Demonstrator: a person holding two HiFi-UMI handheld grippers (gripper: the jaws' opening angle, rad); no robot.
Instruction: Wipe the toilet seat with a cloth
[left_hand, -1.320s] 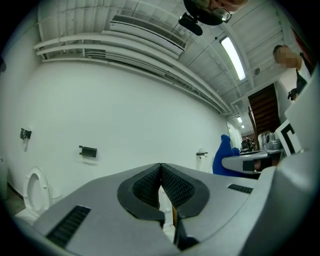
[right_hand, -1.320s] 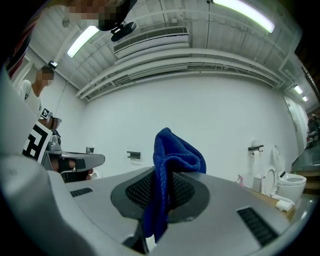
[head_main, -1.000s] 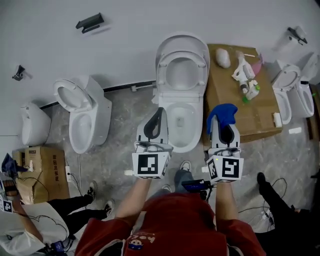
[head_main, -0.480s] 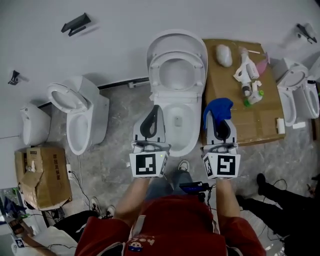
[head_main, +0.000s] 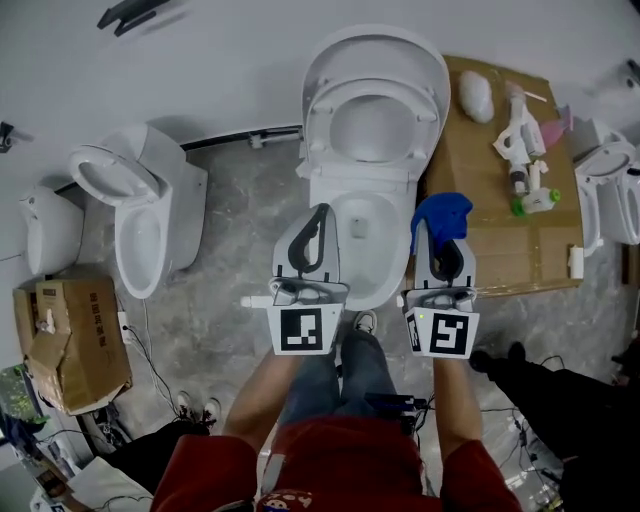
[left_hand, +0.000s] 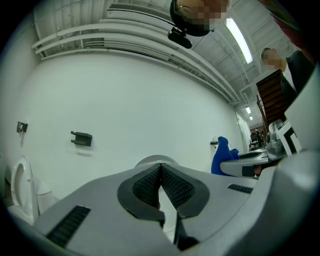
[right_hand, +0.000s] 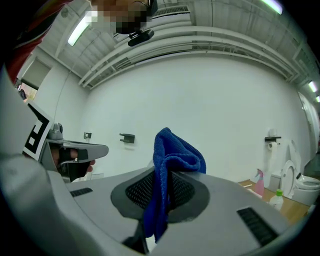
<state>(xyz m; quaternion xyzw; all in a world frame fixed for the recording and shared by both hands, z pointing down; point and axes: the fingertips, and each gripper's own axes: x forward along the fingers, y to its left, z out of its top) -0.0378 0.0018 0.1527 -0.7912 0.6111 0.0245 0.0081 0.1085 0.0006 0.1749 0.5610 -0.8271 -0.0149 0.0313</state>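
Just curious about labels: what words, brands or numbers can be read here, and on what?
Nothing is legible.
Cardboard box: any print too small to read.
Spray bottle: label too blurred.
Left gripper and right gripper cubes: square patterns, no words.

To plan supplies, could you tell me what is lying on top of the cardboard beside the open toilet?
On the cardboard: a white rounded object, a white spray bottle and a green-capped bottle. The blue cloth in the right tool covers its near left edge.
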